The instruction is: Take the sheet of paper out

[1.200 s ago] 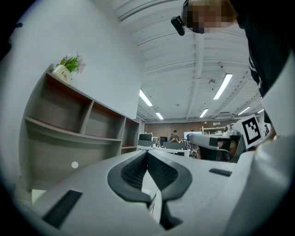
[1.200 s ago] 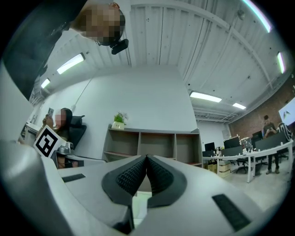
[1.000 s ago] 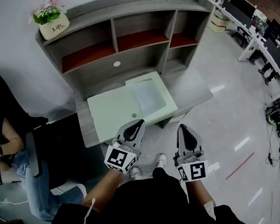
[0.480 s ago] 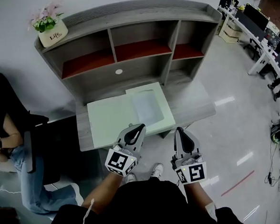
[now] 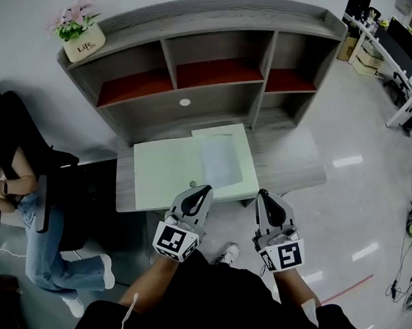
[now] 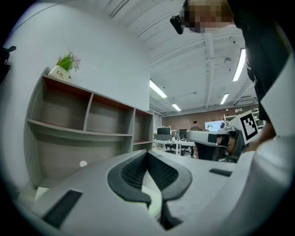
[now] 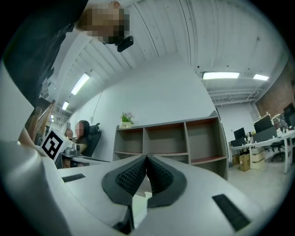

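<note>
A pale green mat [image 5: 166, 171] lies on the grey desk [image 5: 290, 163]. A clear sleeve with a white sheet [image 5: 218, 159] rests on the mat's right part. My left gripper [image 5: 204, 190] hovers at the desk's front edge, over the mat's near rim, shut and empty. My right gripper [image 5: 263, 193] hangs just off the front edge, right of the mat, also shut with nothing in it. The left gripper view shows the left gripper [image 6: 147, 153] with its jaws closed tip to tip. The right gripper [image 7: 146, 158] looks the same in its own view.
A grey shelf unit with red-lined bays [image 5: 206, 62] stands at the back of the desk, a flower pot [image 5: 81, 37] on its top left. A person [image 5: 13, 174] sits at the left by a black chair [image 5: 71, 198]. Office desks [image 5: 395, 55] stand far right.
Both grippers have drifted sideways along the desk front, still shut. The desk and shelf now sit more squarely ahead. The person at the left shows further into view.
</note>
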`<state>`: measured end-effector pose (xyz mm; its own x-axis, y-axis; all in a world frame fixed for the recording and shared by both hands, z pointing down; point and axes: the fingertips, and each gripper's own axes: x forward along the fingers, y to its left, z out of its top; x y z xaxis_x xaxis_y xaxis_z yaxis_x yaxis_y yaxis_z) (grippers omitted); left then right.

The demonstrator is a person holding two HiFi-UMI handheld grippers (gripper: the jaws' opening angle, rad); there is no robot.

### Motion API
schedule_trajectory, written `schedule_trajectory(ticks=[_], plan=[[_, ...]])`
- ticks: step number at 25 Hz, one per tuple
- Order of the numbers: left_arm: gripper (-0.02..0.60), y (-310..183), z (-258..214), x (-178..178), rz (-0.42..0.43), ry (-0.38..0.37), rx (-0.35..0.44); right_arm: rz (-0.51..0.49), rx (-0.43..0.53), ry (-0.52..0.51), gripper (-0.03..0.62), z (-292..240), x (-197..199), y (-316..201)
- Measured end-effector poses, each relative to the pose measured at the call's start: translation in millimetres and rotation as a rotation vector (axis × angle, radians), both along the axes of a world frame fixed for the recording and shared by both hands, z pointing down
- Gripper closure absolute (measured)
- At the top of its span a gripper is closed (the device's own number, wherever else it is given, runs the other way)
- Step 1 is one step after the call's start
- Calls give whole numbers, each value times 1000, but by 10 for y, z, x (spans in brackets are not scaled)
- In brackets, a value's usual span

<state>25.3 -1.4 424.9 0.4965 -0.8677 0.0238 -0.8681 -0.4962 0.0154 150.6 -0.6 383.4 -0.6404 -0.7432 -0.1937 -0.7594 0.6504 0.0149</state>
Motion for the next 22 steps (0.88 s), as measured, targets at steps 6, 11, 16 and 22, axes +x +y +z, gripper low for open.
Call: schedule_trajectory(ticks=[6, 11, 16, 22], plan=[[574, 8, 13, -24, -53, 4, 3, -6, -17, -25, 571, 24, 42, -158], [574, -112, -8, -135, -103, 16, 20, -25, -10, -24, 572, 3, -44, -356], [574, -274, 63, -297, -153, 40, -56, -58, -13, -9, 571, -7, -220, -596], [574, -495, 26, -600, -201, 29, -34, -103, -6, 22, 572, 35, -544, -886]])
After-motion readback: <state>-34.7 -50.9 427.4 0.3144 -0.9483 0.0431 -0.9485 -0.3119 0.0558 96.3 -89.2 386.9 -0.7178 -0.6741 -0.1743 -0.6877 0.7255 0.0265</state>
